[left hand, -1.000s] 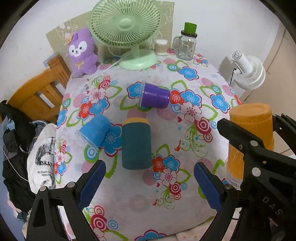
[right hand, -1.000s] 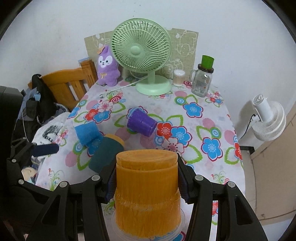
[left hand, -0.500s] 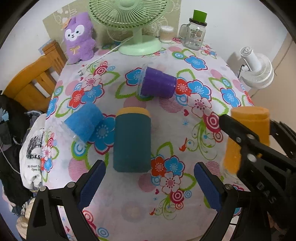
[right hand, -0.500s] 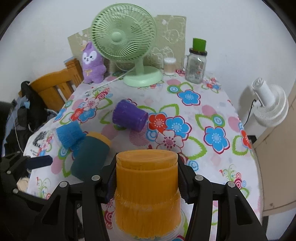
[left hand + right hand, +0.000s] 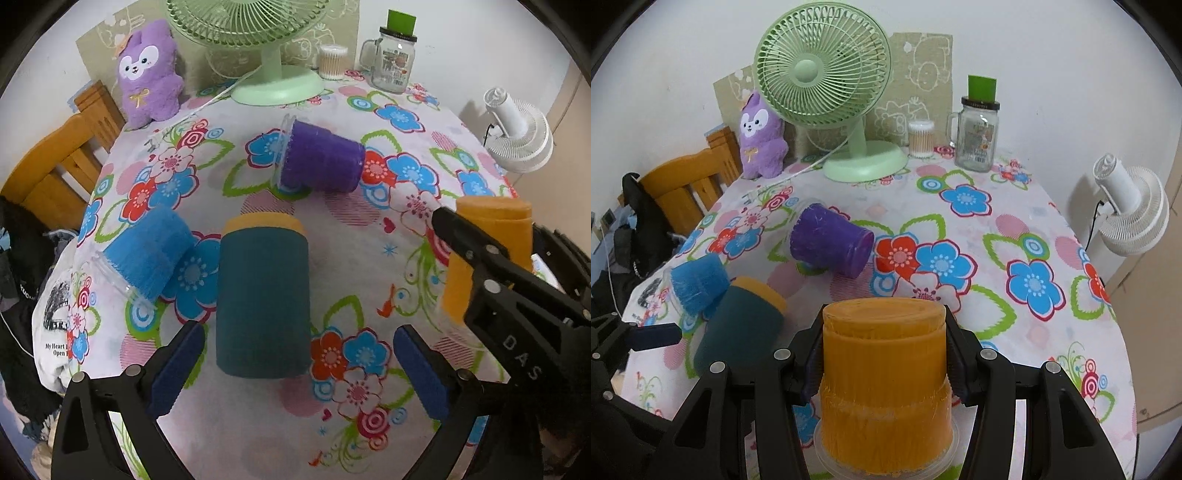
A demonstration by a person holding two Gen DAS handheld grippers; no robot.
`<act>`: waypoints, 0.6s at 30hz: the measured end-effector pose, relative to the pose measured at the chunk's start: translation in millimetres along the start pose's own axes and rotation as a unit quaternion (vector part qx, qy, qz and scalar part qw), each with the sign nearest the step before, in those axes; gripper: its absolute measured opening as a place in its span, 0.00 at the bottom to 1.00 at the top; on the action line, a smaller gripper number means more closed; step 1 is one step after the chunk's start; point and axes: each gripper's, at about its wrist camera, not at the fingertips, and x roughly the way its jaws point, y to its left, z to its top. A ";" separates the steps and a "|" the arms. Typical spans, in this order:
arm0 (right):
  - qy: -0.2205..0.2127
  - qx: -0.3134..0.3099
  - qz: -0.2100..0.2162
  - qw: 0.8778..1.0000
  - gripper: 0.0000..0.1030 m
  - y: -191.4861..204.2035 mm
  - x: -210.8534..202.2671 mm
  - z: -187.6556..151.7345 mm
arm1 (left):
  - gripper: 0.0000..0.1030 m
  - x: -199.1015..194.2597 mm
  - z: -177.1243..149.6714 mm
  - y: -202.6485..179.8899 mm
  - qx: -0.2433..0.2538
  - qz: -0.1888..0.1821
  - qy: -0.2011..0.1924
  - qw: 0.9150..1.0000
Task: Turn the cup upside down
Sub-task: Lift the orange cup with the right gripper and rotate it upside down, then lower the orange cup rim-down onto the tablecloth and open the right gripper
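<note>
My right gripper (image 5: 881, 354) is shut on an orange cup (image 5: 882, 384), which stands upside down with its clear rim at the bottom; it also shows at the right in the left wrist view (image 5: 491, 254). My left gripper (image 5: 295, 373) is open and empty, its pads either side of a teal cup with a yellow band (image 5: 263, 295) lying on its side. A blue cup (image 5: 146, 254) lies tipped to its left. A purple cup (image 5: 321, 160) lies on its side further back.
The floral tablecloth (image 5: 369, 258) covers the table. At the back stand a green desk fan (image 5: 827, 92), a purple plush toy (image 5: 761, 138), a glass jar mug with green lid (image 5: 977, 131) and a cotton swab box (image 5: 921, 138). A wooden chair (image 5: 687, 184) is left, a white fan (image 5: 1130, 214) right.
My left gripper has moved forward and lower over the table, so the teal cup now lies between its open pads. My right gripper keeps the orange cup and has drifted closer to the table.
</note>
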 end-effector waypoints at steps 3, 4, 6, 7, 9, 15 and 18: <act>-0.013 -0.014 -0.008 1.000 0.56 2.9 5.8 -4.3 | 1.00 8.7 -1.5 -0.2 0.005 0.000 -0.004 1.000; -0.017 -0.017 -0.010 1.000 0.56 3.2 8.0 -5.4 | 1.00 11.6 -2.2 -0.3 0.006 0.005 -0.007 1.000; -0.020 -0.018 -0.009 1.000 0.56 3.1 12.3 -7.0 | 1.00 16.6 -3.1 -0.8 0.009 0.013 -0.007 1.000; -0.019 -0.017 -0.006 1.000 0.56 2.7 15.2 -7.8 | 1.00 19.0 -3.3 -0.8 0.009 0.015 -0.006 1.000; -0.016 -0.016 -0.003 1.000 0.56 1.8 20.4 -9.9 | 1.00 22.2 -4.0 -0.7 0.009 0.019 -0.005 1.000; -0.026 -0.006 -0.010 1.000 0.56 -2.4 27.7 -18.6 | 1.00 28.0 -7.3 -2.5 0.014 0.024 -0.006 1.000; -0.033 -0.009 -0.011 0.999 0.57 -0.3 25.5 -21.6 | 1.00 29.3 -9.4 -7.3 0.027 0.034 -0.008 0.999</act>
